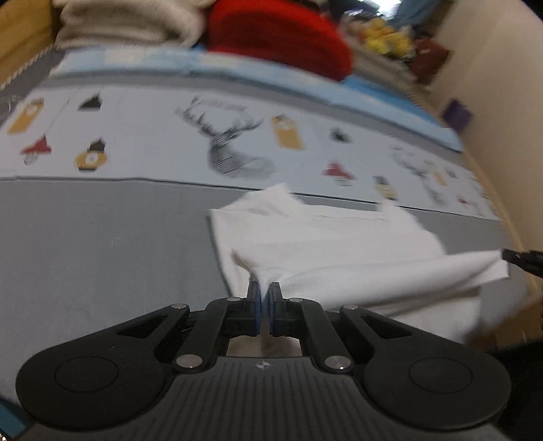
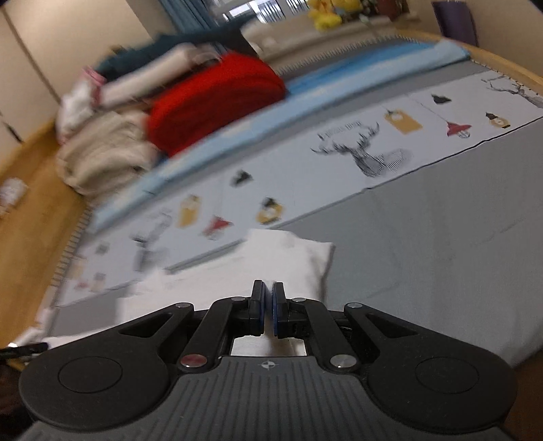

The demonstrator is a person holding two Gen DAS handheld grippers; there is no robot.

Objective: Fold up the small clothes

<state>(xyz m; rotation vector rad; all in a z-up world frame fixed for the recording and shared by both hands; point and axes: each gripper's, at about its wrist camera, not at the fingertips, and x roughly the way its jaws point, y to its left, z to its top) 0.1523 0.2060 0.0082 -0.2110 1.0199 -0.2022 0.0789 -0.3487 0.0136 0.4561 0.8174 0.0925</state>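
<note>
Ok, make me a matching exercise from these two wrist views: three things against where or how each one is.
Things:
1. white garment
2. red blanket
3. left gripper

States:
a. piled at the far side of the bed
b. shut on a pinch of fabric
c. partly lifted off the grey sheet

Pairs: 1-c, 2-a, 3-b

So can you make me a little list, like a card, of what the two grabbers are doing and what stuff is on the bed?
left gripper: shut on a pinch of the white cloth
right gripper: shut on the white cloth's edge
white cloth: partly lifted, far end lying on the grey sheet
picture strip: deer and lamp drawings, beyond the cloth
red bundle: at the far side of the bed
cream pile: folded, beside the red bundle
picture sharpness: blurry
</note>
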